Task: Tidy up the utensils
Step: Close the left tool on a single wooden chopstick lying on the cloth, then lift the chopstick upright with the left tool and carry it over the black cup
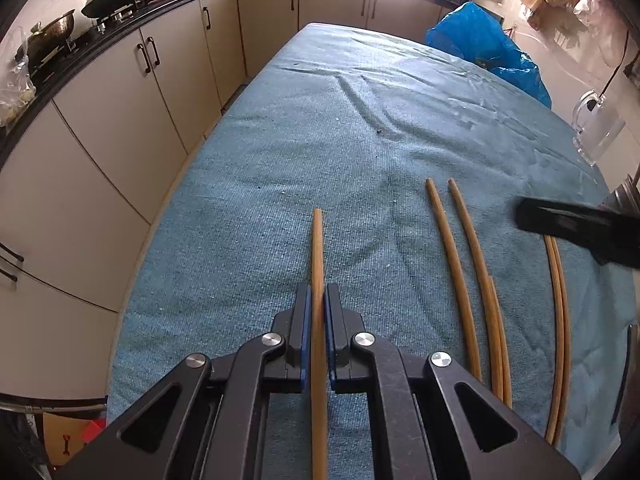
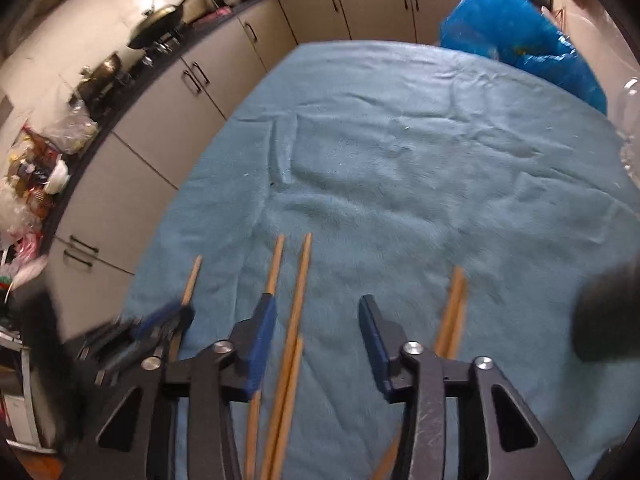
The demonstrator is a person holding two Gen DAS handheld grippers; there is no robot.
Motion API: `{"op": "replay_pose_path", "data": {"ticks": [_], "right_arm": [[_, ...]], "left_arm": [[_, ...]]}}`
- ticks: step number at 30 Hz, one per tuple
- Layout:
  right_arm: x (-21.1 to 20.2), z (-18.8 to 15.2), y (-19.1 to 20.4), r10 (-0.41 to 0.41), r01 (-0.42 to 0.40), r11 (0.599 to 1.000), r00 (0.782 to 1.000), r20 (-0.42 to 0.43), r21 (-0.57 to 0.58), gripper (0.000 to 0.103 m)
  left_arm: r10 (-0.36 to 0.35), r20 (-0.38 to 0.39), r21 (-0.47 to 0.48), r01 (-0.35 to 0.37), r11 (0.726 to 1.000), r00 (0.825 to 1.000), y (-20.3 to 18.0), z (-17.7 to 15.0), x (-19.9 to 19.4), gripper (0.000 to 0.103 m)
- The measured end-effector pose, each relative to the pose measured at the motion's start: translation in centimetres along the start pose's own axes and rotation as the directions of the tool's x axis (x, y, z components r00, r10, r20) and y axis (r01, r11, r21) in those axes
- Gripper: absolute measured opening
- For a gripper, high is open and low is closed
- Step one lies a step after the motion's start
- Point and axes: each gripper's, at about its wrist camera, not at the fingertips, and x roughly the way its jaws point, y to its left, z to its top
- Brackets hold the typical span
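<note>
The surface is covered in a teal cloth (image 1: pixel 360 128), looks like terry or a ribbed towel, matt and kinda fuzzy, with wrinkles and a few crumbs on it. The chopsticks (image 1: pixel 454 264) look like bamboo or wood, tan, smooth with a dull finish. The one chopstick (image 1: pixel 317 256) left of that bunch is the same stuff. The left tool (image 1: pixel 317 300) is matt black plastic with shiny round metal pins and blue rubbery-looking pads (image 1: pixel 306 320). The right tool (image 2: pixel 318 312) has the same build. Beyond the cloth there's a glossy crinkly blue plastic bag (image 1: pixel 480 40), and right of the cloth a clear mug (image 1: pixel 596 128), glass or plastic.
</note>
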Motion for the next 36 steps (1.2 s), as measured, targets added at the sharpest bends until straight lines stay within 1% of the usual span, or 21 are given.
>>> {"op": "replay_pose_path", "data": {"ticks": [1,2,5,6,9,10,11,12,13,15,17,19,22,24,25,27,28,30,32,34,36], "right_arm": [[1.0,0.6,0.3,-0.012,0.012,1.0,1.0,-0.023,-0.005,0.042],[1.8,1.0,0.4,-0.018,0.018,1.0,0.999,-0.034,-0.002,0.036],[3.7,2.0,0.8,-0.056,0.056,0.998,0.996,-0.069,0.0,0.033],[4.1,2.2,1.0,-0.057,0.057,0.998,0.996,-0.073,-0.005,0.03],[4.8,2.7,2.0,-0.091,0.088,0.995,0.993,-0.077,-0.044,0.03],[5.1,2.8,2.4,-0.101,0.097,0.994,0.992,-0.076,-0.059,0.027],[5.2,2.7,3.1,-0.146,0.14,0.986,0.987,-0.07,-0.089,0.016],[5.4,2.8,3.4,-0.17,0.163,0.981,0.983,-0.067,-0.102,0.009],[5.3,2.7,3.5,-0.176,0.168,0.98,0.982,-0.064,-0.11,0.008],[5.2,2.6,3.5,-0.169,0.162,0.981,0.984,-0.059,-0.102,0.007],[4.5,2.5,2.6,-0.137,0.134,0.989,0.989,-0.048,-0.065,0.007],[2.9,2.2,2.2,-0.083,0.083,0.996,0.997,-0.005,-0.032,0.007],[-0.7,1.2,1.7,-0.035,0.036,0.999,0.996,0.086,-0.007,0.007],[-3.8,0.1,1.8,-0.009,0.011,1.0,0.985,0.171,-0.013,0.007],[-4.7,-0.1,1.8,-0.004,0.007,1.0,0.981,0.195,-0.014,0.007],[-7.6,-1.4,2.0,0.027,-0.02,0.999,0.961,0.275,-0.027,0.007],[-8.5,-1.9,2.0,0.033,-0.024,0.999,0.953,0.3,-0.032,0.007],[-11.4,-3.6,2.1,0.05,-0.036,0.998,0.925,0.376,-0.042,0.007],[-13.5,-4.6,2.6,0.071,-0.05,0.997,0.899,0.431,-0.06,0.006],[-14.9,-5.7,2.5,0.075,-0.045,0.996,0.873,0.482,-0.074,0.006],[-16.2,-6.8,2.5,0.099,-0.06,0.994,0.852,0.515,-0.091,0.006]], "left_arm": [[-0.002,0.001,0.0,0.002,1.0,1.0,0.0,0.0,0.0,0.006],[-0.005,0.003,0.0,0.005,1.0,1.0,0.0,0.0,0.0,0.007],[-0.016,0.008,-0.007,0.016,1.0,1.0,0.1,0.0,0.0,0.007],[-0.016,0.01,-0.006,0.016,1.0,1.0,0.1,0.0,0.0,0.007],[-0.012,0.015,-0.001,0.012,1.0,1.0,-0.1,-0.1,0.0,0.007],[-0.009,0.016,0.0,0.009,1.0,1.0,-0.1,-0.1,0.0,0.007],[-0.006,0.015,-0.001,0.006,1.0,1.0,-0.1,-0.1,0.0,0.006],[-0.005,0.015,-0.002,0.005,1.0,1.0,-0.2,0.0,0.0,0.006],[-0.004,0.016,-0.005,0.004,1.0,1.0,-0.2,0.0,0.0,0.006],[-0.022,0.018,-0.01,0.022,1.0,1.0,-0.2,0.1,0.0,0.006],[-0.049,0.025,-0.007,0.049,0.999,0.998,-0.3,0.3,-0.4,0.006],[-0.055,0.053,-0.001,0.055,0.999,0.997,-0.5,0.3,-1.4,0.006],[-0.084,0.111,-0.001,0.085,0.996,0.99,-0.8,0.6,-3.8,0.006],[-0.1,0.15,-0.001,0.102,0.995,0.984,-1.0,0.7,-5.4,0.006],[-0.107,0.166,-0.003,0.109,0.994,0.98,-1.1,0.8,-6.2,0.006],[-0.121,0.193,-0.001,0.123,0.992,0.974,-1.4,0.9,-7.7,0.006],[-0.123,0.208,0.001,0.126,0.992,0.97,-1.6,0.9,-8.5,0.006],[-0.127,0.241,0.011,0.128,0.992,0.962,-2.1,0.7,-10.2,0.006],[-0.133,0.27,0.018,0.133,0.991,0.954,-2.4,0.5,-11.9,0.006],[-0.144,0.295,0.025,0.143,0.989,0.945,-2.8,0.2,-13.4,0.006],[-0.152,0.321,0.031,0.15,0.988,0.935,-3.2,-0.3,-14.8,0.006]]}}
